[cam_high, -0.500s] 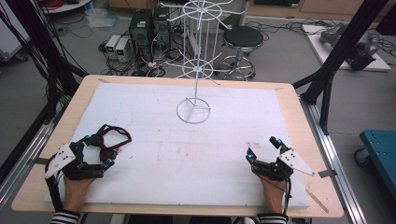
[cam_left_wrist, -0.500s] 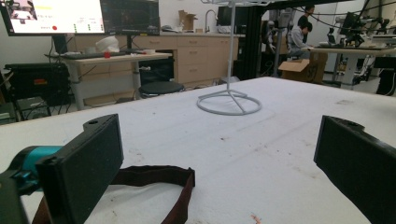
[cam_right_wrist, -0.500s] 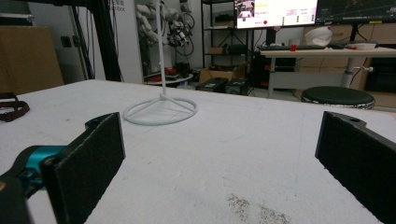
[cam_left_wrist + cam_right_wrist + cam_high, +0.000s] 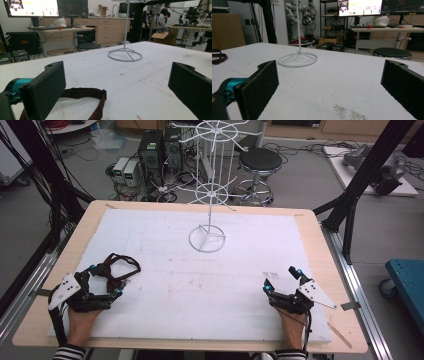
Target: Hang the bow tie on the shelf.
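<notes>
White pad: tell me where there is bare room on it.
Bare: the broad middle of the white pad, between the wire rack's ring base and the right hand-held gripper. Crowded: near left, where the dark strap lies by the left hand-held gripper.

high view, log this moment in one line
left tongs: open, at dark strap | right tongs: open, empty | wire rack: upright, mid-table

The right tongs (image 4: pixel 329 87) stood with their two black jaws wide apart and nothing between them, low over the white tabletop (image 4: pixel 342 82). Ahead, the white wire stand (image 4: pixel 297 59) rested on its ring base, pole rising upright. A dark strap (image 4: pixel 219 57) lay at the far left edge. A grey smudge (image 4: pixel 345 111) marked the surface near the jaws.
</notes>
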Action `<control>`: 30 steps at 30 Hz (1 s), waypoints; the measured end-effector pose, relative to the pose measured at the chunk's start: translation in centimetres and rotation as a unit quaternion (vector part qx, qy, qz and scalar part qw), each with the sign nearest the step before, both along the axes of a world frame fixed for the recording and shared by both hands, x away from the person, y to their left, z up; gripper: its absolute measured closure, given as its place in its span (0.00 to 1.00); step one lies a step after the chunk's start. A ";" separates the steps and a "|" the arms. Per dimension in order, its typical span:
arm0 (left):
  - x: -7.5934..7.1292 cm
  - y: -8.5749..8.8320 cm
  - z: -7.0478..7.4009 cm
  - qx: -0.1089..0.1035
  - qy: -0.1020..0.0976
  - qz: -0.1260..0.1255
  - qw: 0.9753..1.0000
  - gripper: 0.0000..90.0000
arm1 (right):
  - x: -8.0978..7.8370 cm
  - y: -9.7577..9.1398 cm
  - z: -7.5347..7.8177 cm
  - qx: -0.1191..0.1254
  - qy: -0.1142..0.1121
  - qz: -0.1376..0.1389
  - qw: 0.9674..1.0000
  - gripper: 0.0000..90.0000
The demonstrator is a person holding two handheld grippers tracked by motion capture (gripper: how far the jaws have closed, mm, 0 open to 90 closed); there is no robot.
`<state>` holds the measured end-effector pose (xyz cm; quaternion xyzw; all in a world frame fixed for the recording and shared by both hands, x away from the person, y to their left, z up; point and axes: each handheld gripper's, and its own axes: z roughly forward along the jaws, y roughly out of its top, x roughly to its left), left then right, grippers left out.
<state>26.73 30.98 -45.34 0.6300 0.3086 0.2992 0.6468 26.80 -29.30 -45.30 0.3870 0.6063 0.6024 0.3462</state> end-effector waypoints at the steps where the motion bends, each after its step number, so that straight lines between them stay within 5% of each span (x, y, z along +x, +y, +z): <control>1: 0.0 0.0 0.0 -0.001 0.000 0.001 1.000 0.02 | 0.0 0.0 0.0 -0.002 0.000 0.000 1.000 0.01; 5: 0.0 0.1 0.1 0.000 0.009 0.006 1.000 0.02 | 0.0 0.0 0.0 -0.001 0.000 0.000 1.000 0.01; 16: 0.1 0.5 2.0 0.048 0.047 0.025 0.997 0.02 | 0.0 0.0 0.0 -0.001 -0.002 0.000 1.000 0.01; 30: 0.8 1.6 4.4 0.097 0.105 0.025 0.989 0.02 | 0.0 0.0 0.0 0.000 0.000 0.001 1.000 0.01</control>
